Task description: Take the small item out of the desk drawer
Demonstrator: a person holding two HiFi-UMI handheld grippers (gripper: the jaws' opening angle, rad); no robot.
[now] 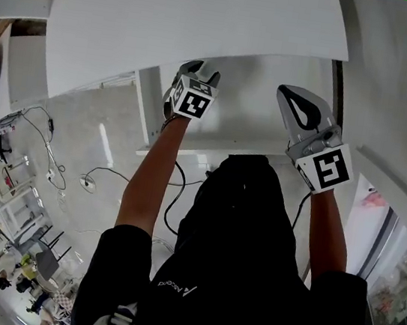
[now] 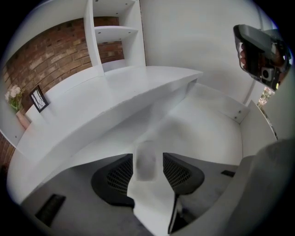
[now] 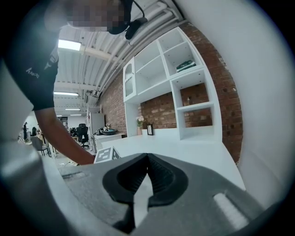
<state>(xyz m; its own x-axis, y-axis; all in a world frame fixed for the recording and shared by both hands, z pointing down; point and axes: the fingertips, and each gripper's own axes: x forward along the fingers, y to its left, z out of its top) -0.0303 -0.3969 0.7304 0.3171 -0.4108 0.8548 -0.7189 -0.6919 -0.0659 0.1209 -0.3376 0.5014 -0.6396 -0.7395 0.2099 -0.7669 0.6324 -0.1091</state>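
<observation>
Left of the left gripper (image 2: 148,156): brick wall (image 2: 41,50), a vase of flowers (image 2: 14,94) and a small picture frame (image 2: 39,99) at the far end of the white desk top (image 2: 115,92). Cables (image 1: 59,167) lie on the floor below, on that side.

Ahead of it and up: white shelf unit (image 2: 115,32) standing on the desk.

Left gripper jaws are apart. A pale, blurred small item (image 2: 146,166) sits between them, close to the left jaw with a thin gap at the right one; can't make out what it is. Under and ahead of it is the open white drawer (image 2: 207,124), pulled out from beneath the desk top.

Right of it and higher: right gripper (image 3: 147,156), jaws together at the tips, nothing between them, held over the drawer's right side. Its own view looks back across the desk to the shelves and brick.

Writing: black-and-white square markers on both gripper cubes. There's pale print on the person's black shirt (image 1: 234,261), too small to read.
</observation>
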